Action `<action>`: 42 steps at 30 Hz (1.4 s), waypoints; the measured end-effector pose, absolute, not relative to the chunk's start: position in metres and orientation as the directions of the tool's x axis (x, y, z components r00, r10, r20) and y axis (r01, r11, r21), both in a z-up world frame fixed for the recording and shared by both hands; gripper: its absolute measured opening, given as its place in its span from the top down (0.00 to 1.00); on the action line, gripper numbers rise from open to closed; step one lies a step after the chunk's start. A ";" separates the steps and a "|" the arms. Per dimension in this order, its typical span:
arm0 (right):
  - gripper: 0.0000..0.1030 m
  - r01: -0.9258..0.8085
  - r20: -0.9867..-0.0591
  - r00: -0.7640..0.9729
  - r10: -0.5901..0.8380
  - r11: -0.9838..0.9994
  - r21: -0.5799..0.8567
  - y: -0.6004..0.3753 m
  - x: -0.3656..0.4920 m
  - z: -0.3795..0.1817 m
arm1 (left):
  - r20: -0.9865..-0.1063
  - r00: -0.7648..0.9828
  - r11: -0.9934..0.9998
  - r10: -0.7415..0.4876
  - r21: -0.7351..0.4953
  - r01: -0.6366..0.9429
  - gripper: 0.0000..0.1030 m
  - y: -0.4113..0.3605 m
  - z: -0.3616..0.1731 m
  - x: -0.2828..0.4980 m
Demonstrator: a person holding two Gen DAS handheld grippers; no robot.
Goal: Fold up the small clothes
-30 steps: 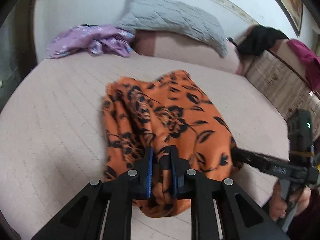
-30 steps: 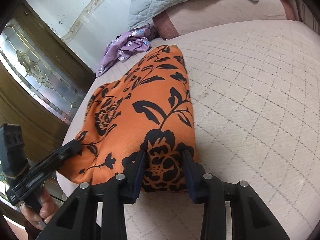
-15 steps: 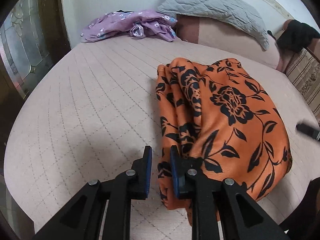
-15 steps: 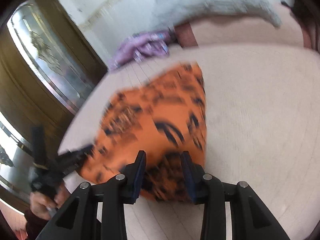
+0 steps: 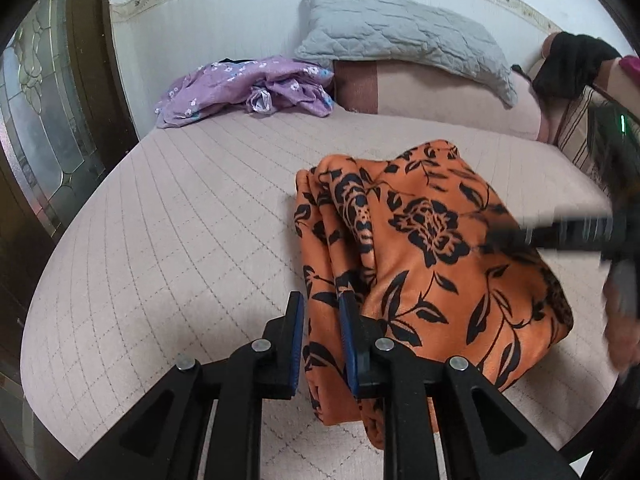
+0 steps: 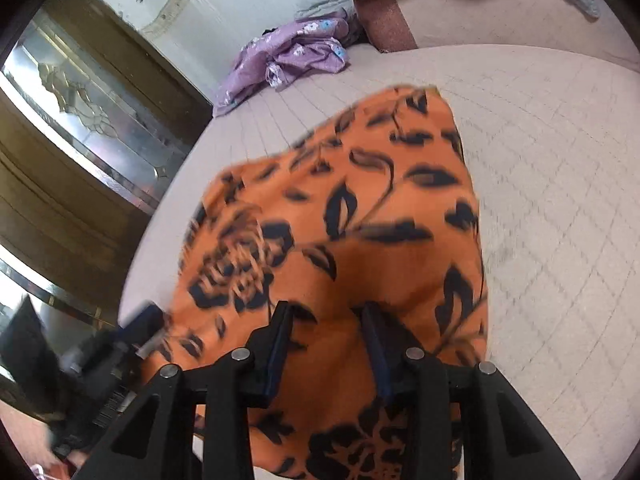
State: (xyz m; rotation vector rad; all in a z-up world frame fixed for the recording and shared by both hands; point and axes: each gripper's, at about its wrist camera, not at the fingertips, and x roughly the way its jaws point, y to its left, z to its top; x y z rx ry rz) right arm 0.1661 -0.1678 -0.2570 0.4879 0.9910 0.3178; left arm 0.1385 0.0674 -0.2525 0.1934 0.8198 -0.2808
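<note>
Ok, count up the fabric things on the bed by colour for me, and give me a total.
Orange with black flowers: 1, the garment at the near edge, between both grippers.
Purple floral: 1, the crumpled garment by the wall.
Grey: 1, the quilted pillow at the head.
Black: 1, a cloth on the far right.
Total: 4

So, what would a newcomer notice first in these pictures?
The orange garment with black flowers stands out first, lying bunched on the pale quilted bed just ahead of both grippers. Behind it, a crumpled purple floral cloth lies near the wall, beside a grey quilted pillow.
</note>
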 end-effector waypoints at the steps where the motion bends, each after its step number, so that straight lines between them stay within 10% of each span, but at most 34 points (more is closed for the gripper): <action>1: 0.61 -0.028 -0.705 0.535 0.465 0.844 0.535 -0.172 0.171 -0.251 | -0.742 0.650 0.945 -0.167 0.069 0.321 0.82 0.066 -0.253 0.138; 16: 0.61 0.131 -0.794 0.513 0.325 0.885 0.446 -0.176 0.245 -0.283 | -0.771 0.631 0.942 -0.089 0.141 0.305 0.78 0.061 -0.270 0.145; 36: 0.57 0.011 -0.747 0.469 0.472 0.842 0.539 -0.106 0.255 -0.277 | -0.779 0.625 0.945 -0.050 0.165 0.281 0.58 0.066 -0.274 0.150; 42: 0.45 0.008 -0.642 0.560 0.523 0.772 0.636 -0.158 0.195 -0.252 | -0.766 0.622 0.972 -0.163 -0.016 0.235 0.46 0.091 -0.255 0.152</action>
